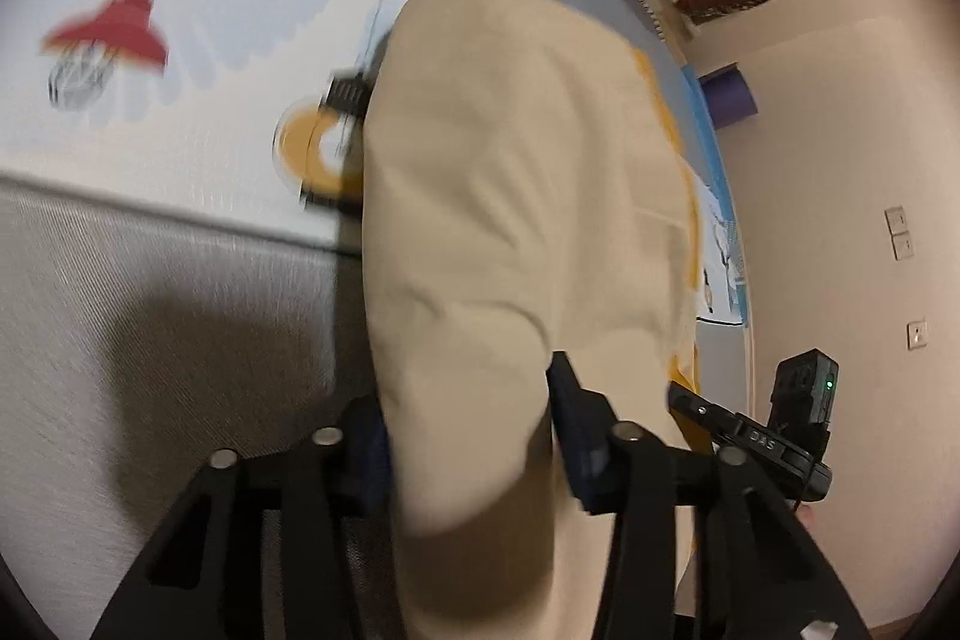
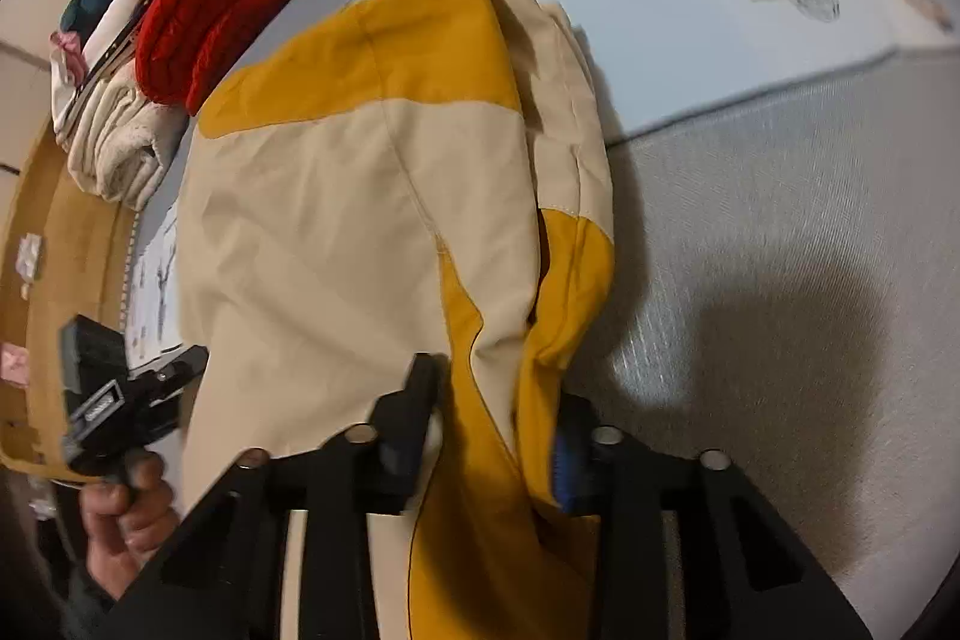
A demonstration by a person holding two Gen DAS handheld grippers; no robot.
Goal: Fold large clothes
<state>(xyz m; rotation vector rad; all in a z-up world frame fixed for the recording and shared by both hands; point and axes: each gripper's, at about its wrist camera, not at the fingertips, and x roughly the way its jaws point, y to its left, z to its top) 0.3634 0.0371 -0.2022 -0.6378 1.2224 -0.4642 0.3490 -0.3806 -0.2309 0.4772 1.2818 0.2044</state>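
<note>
Jacket, cream with mustard-yellow panels, lies on a bed whose cover has a printed lamp pattern. In the left wrist view its long axis runs from 6 o'clock, at the fingers, up toward 12 o'clock.

Left gripper: a thick cream fold sits between the two fingers, roughly a third open, pads pressing on the cloth from both sides. Grip looks taken. The other gripper's black body shows at 4 o'clock, just beside the jacket's right edge.

Right gripper: its view shows the same jacket running from 6 o'clock up toward 11 o'clock. Fingers nearly closed, pinching the near edge where cream meets a mustard panel; cloth bunches between them. Left hand with its gripper sits at 8 o'clock, beside the jacket's left edge.

Both grippers hold the near end, side by side, so neither is nearer. Judgement: the fold goes away from the fingers, along the long axis, toward the far end.

Stack of folded clothes, red knit on top, lies at 10 o'clock beyond the jacket's far corner; the carried edge should stop short of it.
</note>
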